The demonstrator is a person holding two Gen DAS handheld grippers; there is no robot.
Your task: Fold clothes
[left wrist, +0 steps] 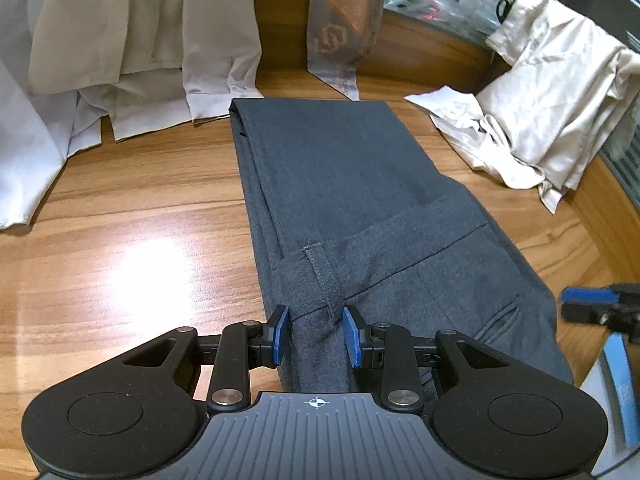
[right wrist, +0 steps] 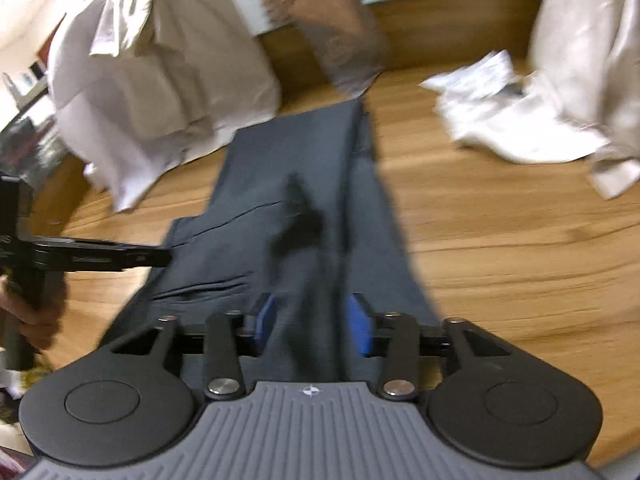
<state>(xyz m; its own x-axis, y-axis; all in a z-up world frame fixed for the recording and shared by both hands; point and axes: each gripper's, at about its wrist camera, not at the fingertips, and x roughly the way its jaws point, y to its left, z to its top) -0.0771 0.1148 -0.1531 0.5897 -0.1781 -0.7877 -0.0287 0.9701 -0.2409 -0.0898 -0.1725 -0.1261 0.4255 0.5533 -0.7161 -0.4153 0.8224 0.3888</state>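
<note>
Trousers lay folded lengthwise on the counter. The left hand-held gripper clenched their waistband, likely for the next fold. The right hand-held gripper stood released over the cloth.

The wooden table lies bare along its left side, from the near edge up toward the white shirts that hang over the far-left corner — a broad open lane beside the folded grey trousers. The trousers fill the middle of the surface from near edge to far. Right of them a narrower strip of bare wood runs toward the far-right corner, where a heap of cream clothes blocks the way (its loose ends spill onto the wood). At the far edge a patterned cloth hangs down, closing that side.
</note>
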